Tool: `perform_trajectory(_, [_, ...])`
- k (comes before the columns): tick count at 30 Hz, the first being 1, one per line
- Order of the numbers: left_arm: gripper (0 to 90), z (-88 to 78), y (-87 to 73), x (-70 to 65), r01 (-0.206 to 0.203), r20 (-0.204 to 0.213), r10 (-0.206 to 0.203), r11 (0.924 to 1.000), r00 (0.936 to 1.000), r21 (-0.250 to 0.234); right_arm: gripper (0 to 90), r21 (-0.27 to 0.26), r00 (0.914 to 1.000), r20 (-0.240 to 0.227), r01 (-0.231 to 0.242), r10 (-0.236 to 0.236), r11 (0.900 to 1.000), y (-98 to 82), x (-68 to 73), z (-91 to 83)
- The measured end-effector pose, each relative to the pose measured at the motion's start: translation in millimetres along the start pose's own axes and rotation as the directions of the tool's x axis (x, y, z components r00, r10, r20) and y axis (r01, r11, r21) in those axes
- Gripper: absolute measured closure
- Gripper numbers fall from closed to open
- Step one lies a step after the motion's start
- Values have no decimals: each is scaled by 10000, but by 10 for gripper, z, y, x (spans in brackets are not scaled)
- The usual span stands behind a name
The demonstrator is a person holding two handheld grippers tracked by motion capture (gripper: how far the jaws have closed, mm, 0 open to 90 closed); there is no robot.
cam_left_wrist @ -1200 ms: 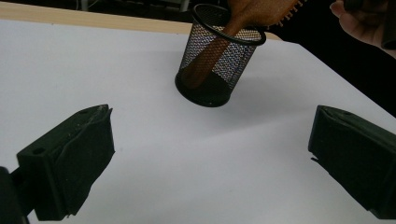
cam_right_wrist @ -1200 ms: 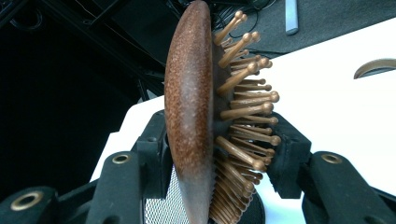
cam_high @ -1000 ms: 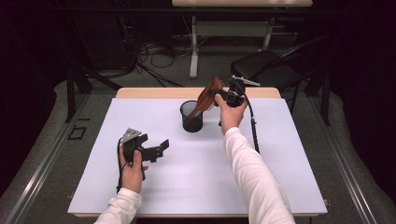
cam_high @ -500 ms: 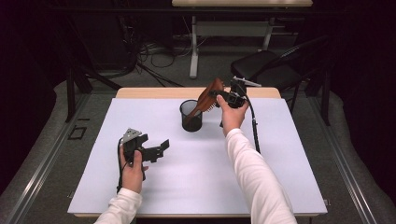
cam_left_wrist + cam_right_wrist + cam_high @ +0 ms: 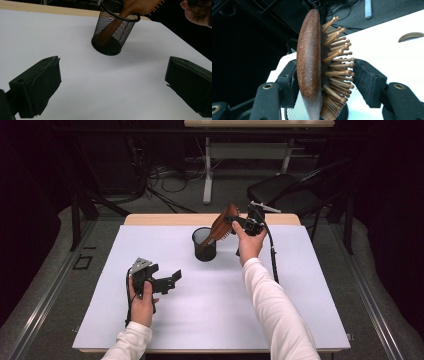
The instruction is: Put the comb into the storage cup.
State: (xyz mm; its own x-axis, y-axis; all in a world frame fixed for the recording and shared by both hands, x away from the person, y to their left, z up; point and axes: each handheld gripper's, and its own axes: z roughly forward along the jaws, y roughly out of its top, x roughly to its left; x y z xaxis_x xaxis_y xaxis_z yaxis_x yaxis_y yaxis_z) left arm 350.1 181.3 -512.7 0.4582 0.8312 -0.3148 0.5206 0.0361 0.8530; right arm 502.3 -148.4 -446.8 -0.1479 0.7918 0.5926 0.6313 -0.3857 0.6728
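Note:
A brown wooden hairbrush point(image 5: 224, 222) leans with its handle down inside a black mesh cup point(image 5: 204, 245) at the back middle of the white table top point(image 5: 300, 310). My right gripper point(image 5: 235, 220) is shut on the hairbrush head point(image 5: 309, 55), one pad on its smooth back, the other against the bristle tips. My left gripper point(image 5: 172, 277) hovers open and empty over the table's front left. In the left gripper view the cup point(image 5: 113, 35) stands ahead with the brush handle point(image 5: 110, 27) inside it, well beyond the jaws.
A wooden strip point(image 5: 165, 219) runs along the table's far edge. Behind it stand a dark chair point(image 5: 290, 195) and a white desk leg point(image 5: 207, 175) among floor cables. A cable point(image 5: 272, 255) trails from my right gripper over the table.
The right gripper and the hairbrush have sunk slightly, with the handle a little deeper in the cup. The left gripper has stayed where it was.

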Motion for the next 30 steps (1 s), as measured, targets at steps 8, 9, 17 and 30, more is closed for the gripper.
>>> perform_trajectory(8, [3,19,0,-3,9,25,-9,10000,10000,47,326,-7,9999,74,129,-129,9999,5,-6,-15])
perform_trajectory(9, [3,21,0,-2,15,26,-15,10000,10000,44,313,-19,9998,81,155,-155,9999,5,-5,-17])
perform_trajectory(17, [3,44,7,-2,33,53,-34,10000,10000,53,235,-177,9998,164,116,-114,9998,21,-10,-42])
perform_trajectory(30, [3,83,12,-8,13,106,-15,9999,9999,106,225,-336,9984,422,396,-381,9987,16,-35,-97])
